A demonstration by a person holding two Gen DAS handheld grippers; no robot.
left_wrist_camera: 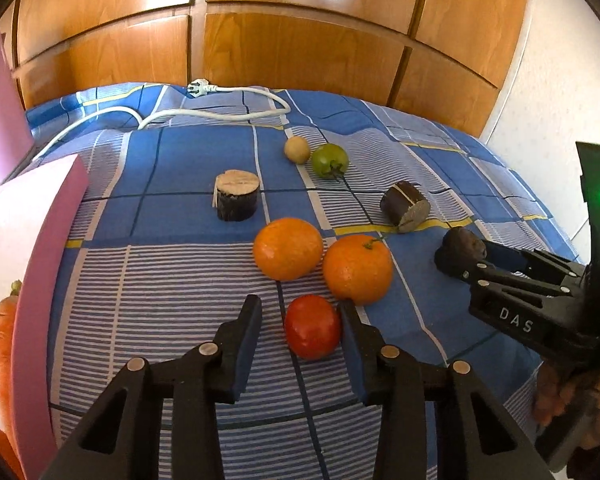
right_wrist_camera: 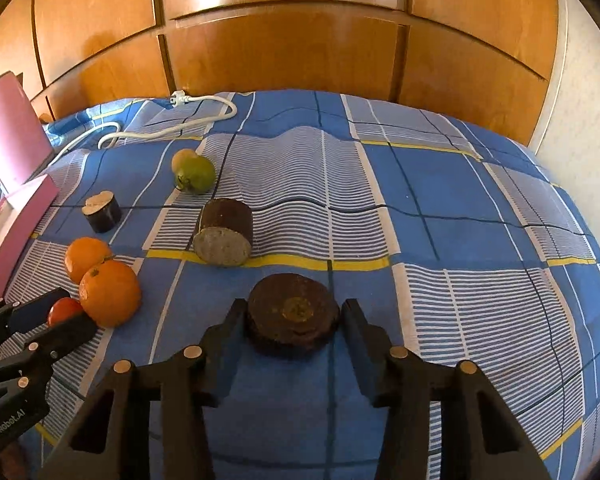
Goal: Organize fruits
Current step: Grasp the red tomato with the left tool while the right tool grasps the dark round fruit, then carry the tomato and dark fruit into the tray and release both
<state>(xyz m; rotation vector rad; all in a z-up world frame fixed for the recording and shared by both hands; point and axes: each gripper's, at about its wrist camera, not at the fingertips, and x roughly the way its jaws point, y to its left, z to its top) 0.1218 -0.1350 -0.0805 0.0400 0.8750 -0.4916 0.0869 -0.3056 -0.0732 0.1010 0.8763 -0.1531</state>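
A small red tomato (left_wrist_camera: 312, 326) lies on the blue checked bedspread (left_wrist_camera: 172, 280) between the fingers of my left gripper (left_wrist_camera: 298, 308). The right finger touches it and a gap shows at the left finger, so this gripper is open. Two oranges (left_wrist_camera: 288, 248) (left_wrist_camera: 358, 268) sit just beyond it. My right gripper (right_wrist_camera: 294, 308) is shut on a dark brown round slice (right_wrist_camera: 292, 312) that rests on the bedspread, with a pad against each side. The left wrist view shows that same slice (left_wrist_camera: 462, 246) at the right gripper's tips.
Two dark cut cylinder pieces (left_wrist_camera: 236, 196) (left_wrist_camera: 406, 206), a green tomato (left_wrist_camera: 330, 160) and a pale round fruit (left_wrist_camera: 297, 150) lie farther back. A white cable (left_wrist_camera: 220, 114) crosses the far edge. A pink box (left_wrist_camera: 40, 280) with a carrot (left_wrist_camera: 4, 340) stands left. Wooden wardrobe doors (left_wrist_camera: 300, 48) stand behind.
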